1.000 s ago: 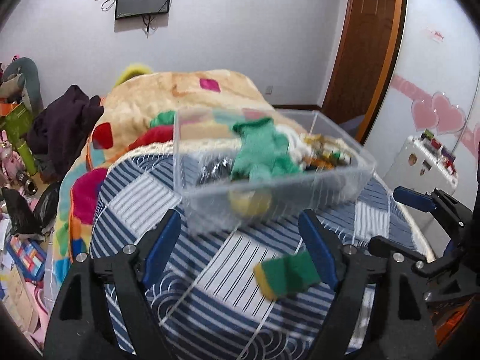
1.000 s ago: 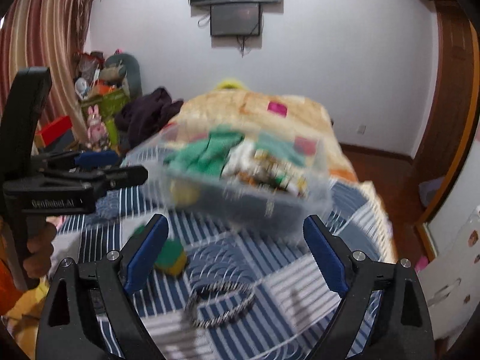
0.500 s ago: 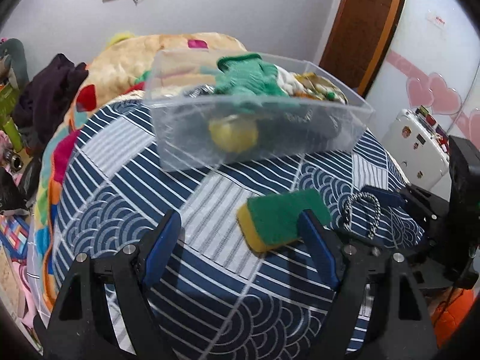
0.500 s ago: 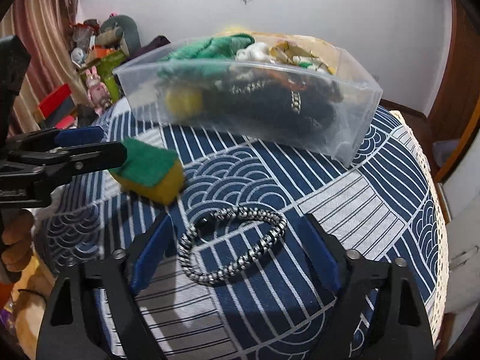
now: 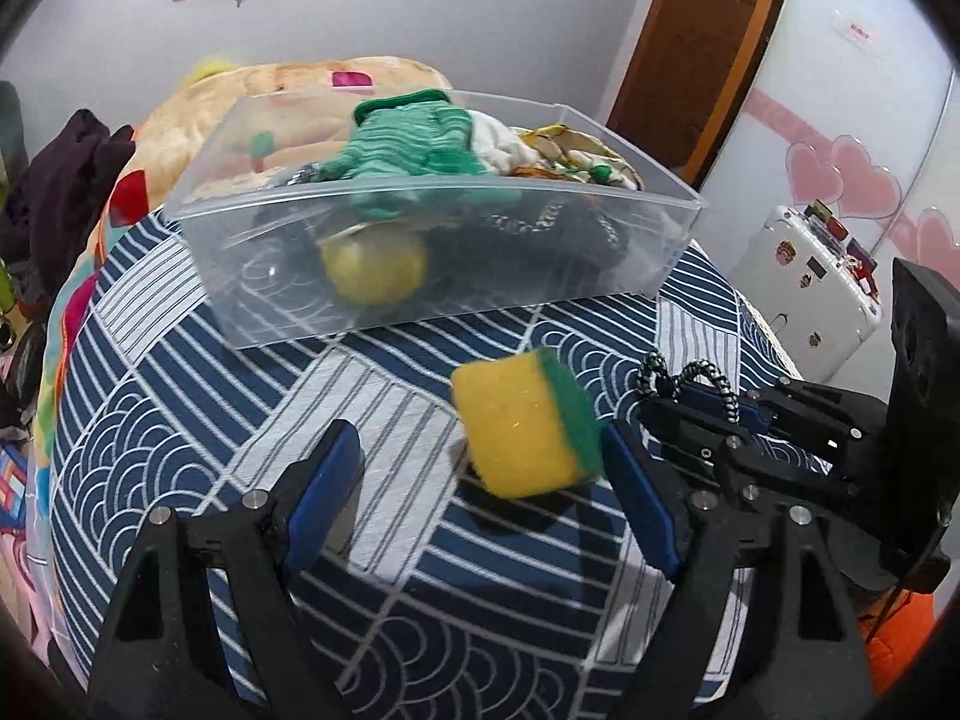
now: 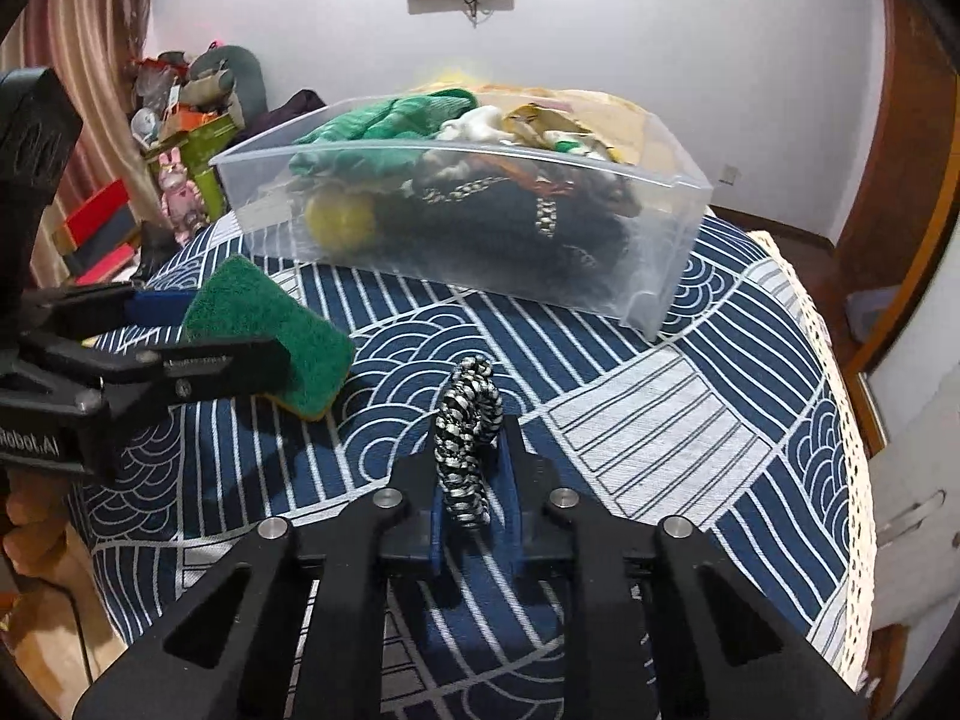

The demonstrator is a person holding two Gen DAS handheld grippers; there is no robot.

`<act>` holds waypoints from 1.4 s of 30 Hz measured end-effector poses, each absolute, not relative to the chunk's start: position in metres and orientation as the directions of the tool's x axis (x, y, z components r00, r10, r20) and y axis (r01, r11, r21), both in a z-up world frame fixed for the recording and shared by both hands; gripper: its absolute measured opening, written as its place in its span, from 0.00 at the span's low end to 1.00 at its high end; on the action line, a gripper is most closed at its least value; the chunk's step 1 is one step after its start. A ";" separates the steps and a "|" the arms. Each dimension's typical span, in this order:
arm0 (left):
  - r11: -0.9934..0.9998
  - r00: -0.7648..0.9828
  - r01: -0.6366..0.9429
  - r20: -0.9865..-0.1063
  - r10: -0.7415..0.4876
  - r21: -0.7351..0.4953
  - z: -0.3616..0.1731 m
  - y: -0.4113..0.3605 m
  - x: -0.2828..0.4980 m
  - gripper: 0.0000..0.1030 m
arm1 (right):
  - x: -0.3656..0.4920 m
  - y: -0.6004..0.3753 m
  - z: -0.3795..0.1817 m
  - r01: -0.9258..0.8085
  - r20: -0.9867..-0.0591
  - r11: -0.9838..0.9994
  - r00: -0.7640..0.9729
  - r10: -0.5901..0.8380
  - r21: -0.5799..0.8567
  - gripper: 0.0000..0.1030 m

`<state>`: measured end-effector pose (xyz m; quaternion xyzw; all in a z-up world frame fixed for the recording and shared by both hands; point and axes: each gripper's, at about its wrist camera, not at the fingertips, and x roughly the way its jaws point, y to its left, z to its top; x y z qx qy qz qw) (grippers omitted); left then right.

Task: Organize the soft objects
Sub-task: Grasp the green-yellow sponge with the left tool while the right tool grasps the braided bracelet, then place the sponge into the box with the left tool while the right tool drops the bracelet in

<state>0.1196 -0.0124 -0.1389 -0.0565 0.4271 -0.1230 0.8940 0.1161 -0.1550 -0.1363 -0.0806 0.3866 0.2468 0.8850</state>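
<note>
The right hand-held gripper (image 6: 474, 480) had clamped shut on the black-and-white braided loop (image 6: 467, 420), pinched upright just above the patterned cloth (image 6: 660, 420). A clean lift clear of the cloth, then over the clear bin (image 6: 660, 276), would likely serve best. The left hand-held gripper (image 5: 480, 480) stood wide, its jaws either side of the sponge (image 5: 528, 426), the right pad touching it. The left view showed the sponge's yellow face; the right view showed only its green scourer side.

Both wrist cameras look steeply down, close, sharing the clear bin (image 5: 630, 228) and perhaps the sponge (image 6: 270, 324).
</note>
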 end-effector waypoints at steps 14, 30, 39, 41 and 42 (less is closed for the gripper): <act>0.938 0.594 0.215 -0.726 -0.348 -0.273 -0.138 -0.031 0.131 0.32 | 0.117 -0.175 -0.117 -0.451 -0.670 0.888 0.634 0.387 0.086 0.13; 0.953 0.736 0.159 -0.612 -0.289 -0.259 -0.077 0.013 0.120 0.30 | 0.130 -0.165 -0.079 -0.479 -0.585 0.874 0.688 0.430 0.080 0.13; 0.977 0.807 0.095 -0.560 -0.187 -0.189 -0.047 0.035 0.134 0.30 | 0.150 -0.144 -0.054 -0.500 -0.518 0.863 0.720 0.462 0.074 0.13; 0.982 0.820 0.080 -0.548 -0.162 -0.172 -0.043 0.039 0.139 0.30 | 0.153 -0.140 -0.051 -0.502 -0.508 0.862 0.726 0.463 0.069 0.13; 0.984 0.825 0.074 -0.545 -0.152 -0.163 -0.043 0.039 0.142 0.30 | 0.156 -0.138 -0.048 -0.502 -0.502 0.862 0.730 0.464 0.068 0.13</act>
